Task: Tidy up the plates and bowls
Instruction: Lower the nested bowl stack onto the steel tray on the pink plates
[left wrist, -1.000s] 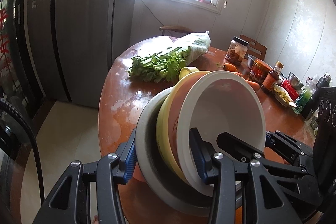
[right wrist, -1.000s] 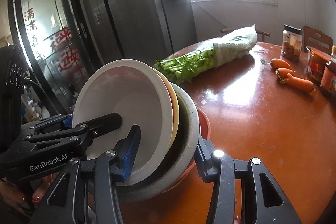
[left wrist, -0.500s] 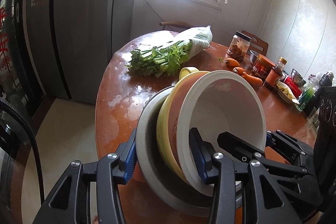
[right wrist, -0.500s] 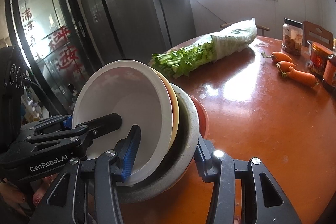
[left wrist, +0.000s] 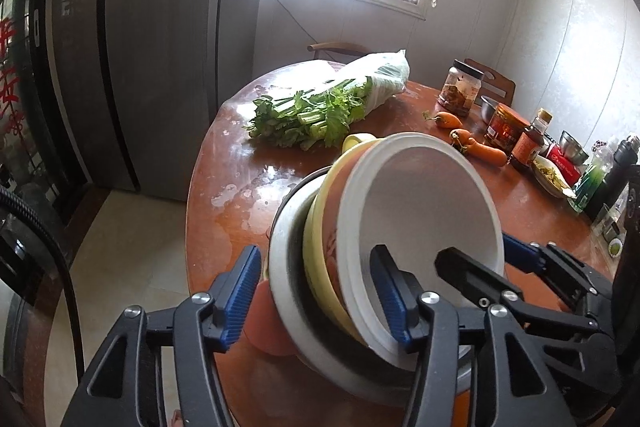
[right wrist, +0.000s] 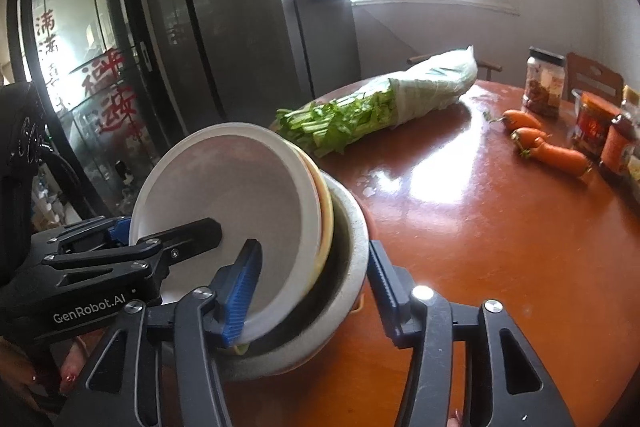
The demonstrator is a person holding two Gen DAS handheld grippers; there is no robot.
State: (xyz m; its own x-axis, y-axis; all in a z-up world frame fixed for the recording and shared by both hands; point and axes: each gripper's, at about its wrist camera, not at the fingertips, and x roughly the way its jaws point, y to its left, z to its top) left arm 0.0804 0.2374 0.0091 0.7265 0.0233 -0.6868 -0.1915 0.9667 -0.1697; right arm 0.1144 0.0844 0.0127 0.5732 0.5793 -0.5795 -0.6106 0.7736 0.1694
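Note:
A nested stack of bowls leans tilted at the near edge of the round wooden table (left wrist: 240, 211). A white bowl (left wrist: 432, 203) (right wrist: 232, 187) is innermost, then a yellow one (left wrist: 316, 267), a grey speckled one (left wrist: 288, 291) (right wrist: 352, 227) and an orange one (left wrist: 260, 323) underneath. My left gripper (left wrist: 316, 283) straddles the stack's left rim. Its jaws are opening, and the outer pad stands just off the grey bowl. My right gripper (right wrist: 312, 275) straddles the opposite rim, one pad inside the white bowl. Its jaws are opening too, and the outer pad is just clear of the grey rim.
A bagged bunch of celery (left wrist: 320, 107) lies across the far side of the table. Carrots (left wrist: 476, 147), jars (left wrist: 460, 87), sauce bottles and small dishes crowd the right side. A tall dark fridge (left wrist: 140, 47) stands to the left, with pale floor below the table edge.
Both grippers' jaws have widened around the stack's rims, and the outer pads no longer press the grey bowl. The stack sits slightly lower and nearer the table.

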